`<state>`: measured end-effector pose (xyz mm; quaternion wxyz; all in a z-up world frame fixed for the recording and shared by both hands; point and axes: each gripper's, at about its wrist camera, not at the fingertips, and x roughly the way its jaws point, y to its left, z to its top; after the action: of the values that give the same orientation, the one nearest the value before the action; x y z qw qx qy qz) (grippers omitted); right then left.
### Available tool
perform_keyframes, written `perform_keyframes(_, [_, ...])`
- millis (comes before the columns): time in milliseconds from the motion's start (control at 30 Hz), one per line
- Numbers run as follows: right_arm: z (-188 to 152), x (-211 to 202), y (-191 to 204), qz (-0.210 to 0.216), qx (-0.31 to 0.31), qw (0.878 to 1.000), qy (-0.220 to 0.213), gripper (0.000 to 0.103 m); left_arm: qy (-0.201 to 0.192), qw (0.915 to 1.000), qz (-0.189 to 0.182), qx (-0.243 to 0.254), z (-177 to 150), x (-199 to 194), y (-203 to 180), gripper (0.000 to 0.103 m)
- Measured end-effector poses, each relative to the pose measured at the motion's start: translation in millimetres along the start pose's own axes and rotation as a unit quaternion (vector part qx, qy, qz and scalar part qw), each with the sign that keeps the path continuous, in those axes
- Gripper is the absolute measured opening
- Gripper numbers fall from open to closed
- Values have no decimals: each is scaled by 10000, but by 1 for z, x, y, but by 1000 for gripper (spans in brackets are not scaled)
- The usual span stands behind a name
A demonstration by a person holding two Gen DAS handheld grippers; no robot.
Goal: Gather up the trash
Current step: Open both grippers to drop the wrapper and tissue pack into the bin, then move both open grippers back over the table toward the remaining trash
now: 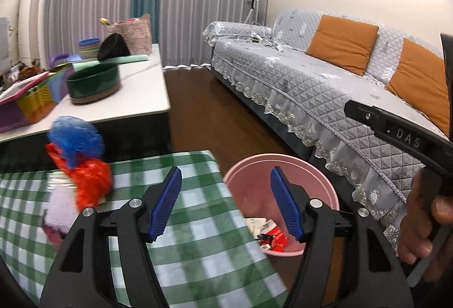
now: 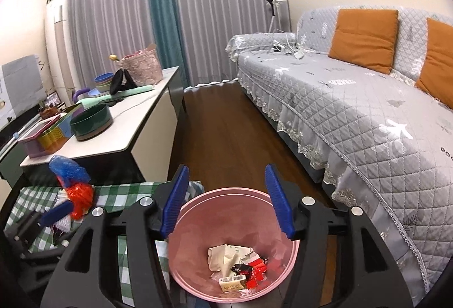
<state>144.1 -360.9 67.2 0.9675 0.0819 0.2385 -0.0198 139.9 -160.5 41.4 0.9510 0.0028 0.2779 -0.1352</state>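
My left gripper (image 1: 226, 170) is open with nothing between its blue pads. It hangs over the corner of the green checked table (image 1: 198, 237), next to the pink bin (image 1: 254, 189). On the table to its left lie a blue plastic bag (image 1: 75, 138), a red plastic bag (image 1: 90, 180) and a pale lilac wad (image 1: 59, 211). My right gripper (image 2: 227, 168) is open and empty right above the pink bin (image 2: 226, 217), where wrappers and a small carton (image 2: 240, 265) lie at the bottom. The blue bag (image 2: 66, 169) and red bag (image 2: 82, 195) also show in the right wrist view.
A grey quilted sofa (image 1: 311, 81) with orange cushions runs along the right. A white side table (image 1: 127, 104) behind carries a green bowl (image 1: 93, 81), boxes and a basket. Dark wooden floor (image 2: 226, 124) lies between them. A person's hand (image 1: 419, 223) is at the right edge.
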Motion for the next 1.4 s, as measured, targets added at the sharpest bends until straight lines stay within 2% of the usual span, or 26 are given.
perform_keyframes(600, [-17, -19, 69, 474, -570, 9972, -50, 57, -253, 9972, 696, -72, -1, -82, 102, 63])
perform_keyframes(900, [-26, -12, 93, 669, -613, 9958, 137, 57, -242, 9936, 1000, -476, -24, -90, 144, 63])
perform_keyframes(1067, [-31, -6, 106, 718, -738, 9944, 227, 57, -155, 9904, 1163, -738, -36, -91, 165, 58])
perform_keyframes(1400, [-36, 4, 112, 804, -650, 9940, 367, 56, -60, 9860, 1416, -880, -43, -88, 184, 57])
